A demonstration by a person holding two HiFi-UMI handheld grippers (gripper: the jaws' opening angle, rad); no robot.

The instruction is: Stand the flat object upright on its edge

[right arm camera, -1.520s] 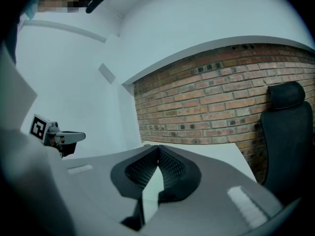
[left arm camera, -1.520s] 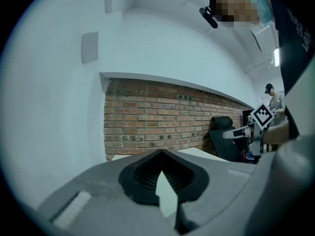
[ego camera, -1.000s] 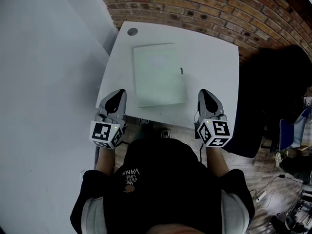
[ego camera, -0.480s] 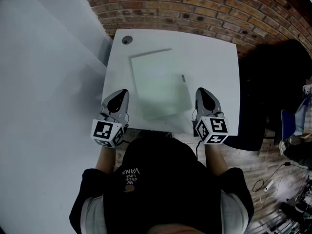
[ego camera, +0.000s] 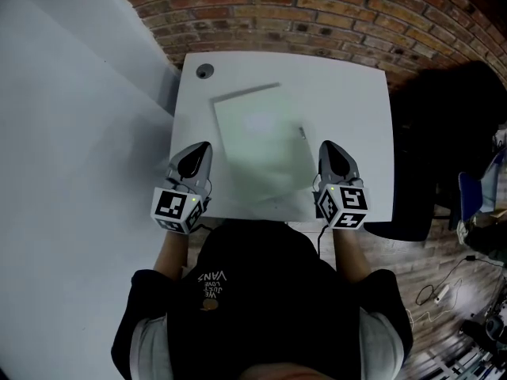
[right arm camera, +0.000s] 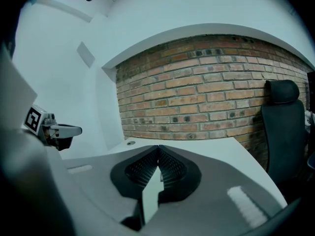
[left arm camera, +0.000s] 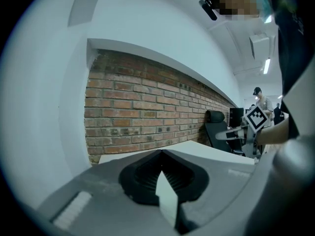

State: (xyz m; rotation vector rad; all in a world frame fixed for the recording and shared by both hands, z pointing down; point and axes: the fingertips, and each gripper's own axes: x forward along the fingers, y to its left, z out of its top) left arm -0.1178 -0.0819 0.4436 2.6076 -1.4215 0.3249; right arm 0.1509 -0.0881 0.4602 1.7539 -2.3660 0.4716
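Claw L (ego camera: 201,147) & claw R (ego camera: 328,146) shut; flat obj (ego camera: 261,145) edges blurry.

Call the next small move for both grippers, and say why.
Probably open both jaws before closing in. The left gripper and right gripper are shut and empty, flanking the flat object, which lies flat on the table, untouched. Shut jaws likely can't pinch an edge to tip it upright.
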